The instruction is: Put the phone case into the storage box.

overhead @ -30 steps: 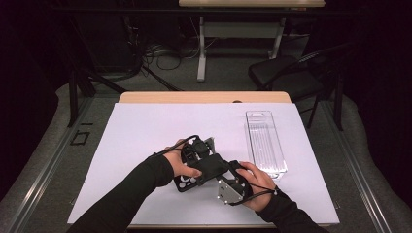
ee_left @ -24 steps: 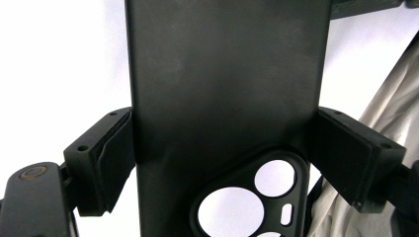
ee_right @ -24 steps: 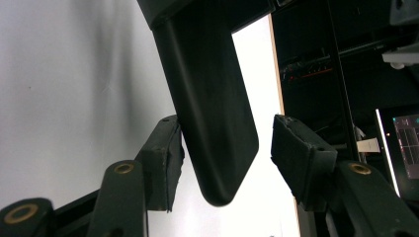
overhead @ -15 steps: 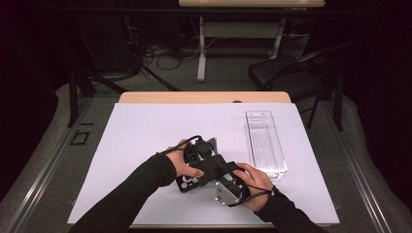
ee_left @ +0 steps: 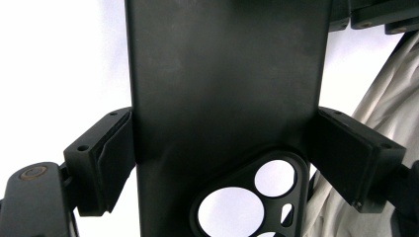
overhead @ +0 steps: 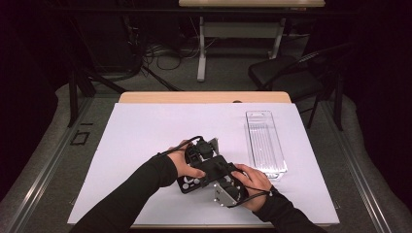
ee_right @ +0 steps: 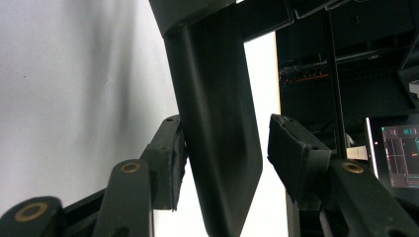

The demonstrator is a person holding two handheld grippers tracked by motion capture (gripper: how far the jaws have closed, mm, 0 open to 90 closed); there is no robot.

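Your left gripper [ee_left: 225,158] clamps the black phone case [ee_left: 222,89] by its long edges above the white mat [overhead: 145,136], while your right gripper [ee_right: 225,163] closes around its plain end, one pad not yet touching — it looks light, flexible, slick, so grip the rims.

The phone case [overhead: 206,174] sits near the front middle of the surface [overhead: 145,136], between the left gripper [overhead: 200,151] and the right gripper [overhead: 228,189]. The clear tray [overhead: 265,145] lies to its right, running front to back. A chair [overhead: 282,73] stands behind the surface.
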